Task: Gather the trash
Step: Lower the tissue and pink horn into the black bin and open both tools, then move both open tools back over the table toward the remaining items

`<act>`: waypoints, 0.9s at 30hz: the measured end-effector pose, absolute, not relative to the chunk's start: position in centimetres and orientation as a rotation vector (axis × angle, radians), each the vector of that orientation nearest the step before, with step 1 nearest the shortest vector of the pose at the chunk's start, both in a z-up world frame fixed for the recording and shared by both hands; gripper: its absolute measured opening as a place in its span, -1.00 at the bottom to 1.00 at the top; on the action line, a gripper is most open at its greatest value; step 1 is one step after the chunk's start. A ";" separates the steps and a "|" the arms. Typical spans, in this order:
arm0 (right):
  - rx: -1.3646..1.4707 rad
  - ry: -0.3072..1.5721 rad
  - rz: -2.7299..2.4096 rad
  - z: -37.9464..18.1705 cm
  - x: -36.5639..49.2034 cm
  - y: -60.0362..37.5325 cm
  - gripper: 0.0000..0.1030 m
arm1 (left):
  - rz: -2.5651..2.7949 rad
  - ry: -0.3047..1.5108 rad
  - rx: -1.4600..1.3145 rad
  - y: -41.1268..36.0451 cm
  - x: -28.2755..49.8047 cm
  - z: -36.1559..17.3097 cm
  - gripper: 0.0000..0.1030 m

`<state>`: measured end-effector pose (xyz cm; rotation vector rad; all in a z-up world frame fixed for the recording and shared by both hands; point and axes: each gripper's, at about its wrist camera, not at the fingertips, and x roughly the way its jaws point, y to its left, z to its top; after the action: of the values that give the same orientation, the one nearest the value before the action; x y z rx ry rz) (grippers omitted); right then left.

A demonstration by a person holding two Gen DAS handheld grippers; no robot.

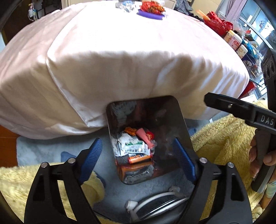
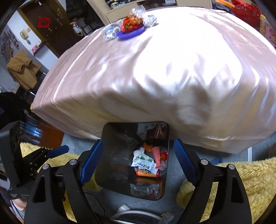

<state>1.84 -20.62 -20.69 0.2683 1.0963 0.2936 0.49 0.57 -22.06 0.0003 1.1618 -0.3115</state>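
Both grippers stand wide apart over the bin, holding nothing. Left gripper (image 1: 136, 155) fills the lower part of the left wrist view, its blue ribbed pads (image 1: 91, 155) straddling the black bin (image 1: 179, 120) at lower centre. Inside the bin lie a crumpled white wrapper with green print (image 1: 136, 144), a pink piece (image 1: 144, 137) and an orange tube (image 1: 138, 157); the printing on all three is too small to read. The bin's glossy walls mirror the contents, so its depth is hard to judge. Above it a pale pink sheet (image 1: 120, 60) covers the table, the bin's far rim tucked under its hem. At top centre sit a purple dish (image 1: 151, 15) with red wrappers (image 1: 151, 7), cut off by the frame edge. At lower right, the other tool's handle shows the letters "DAS", the rest cut off.

Right gripper (image 2: 138, 158) in the right wrist view also frames the bin (image 2: 110, 137). Clear crumpled plastic (image 2: 110, 32) lies just beside the dish (image 2: 131, 34) at upper centre.
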 end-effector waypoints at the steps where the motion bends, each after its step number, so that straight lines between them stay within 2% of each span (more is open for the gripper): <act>1: 0.269 1.084 0.290 -20.2 1.9 -20.8 0.65 | -0.308 1.151 0.003 0.6 0.7 -21.7 0.60; 5: 0.268 1.028 0.282 -18.3 2.8 -21.4 0.71 | -0.303 1.108 0.001 0.9 1.6 -19.8 0.64; 18: 0.198 0.912 0.239 -13.5 9.2 -22.5 0.71 | -0.304 1.012 0.015 1.0 7.5 -15.3 0.64; 27: 0.185 0.905 0.242 -12.5 14.3 -22.0 0.71 | -0.310 0.981 0.045 0.3 13.4 -13.7 0.64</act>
<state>14.34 -22.00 -12.45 0.1850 0.9050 0.2416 13.38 0.34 -13.69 0.0447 0.9811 -0.3098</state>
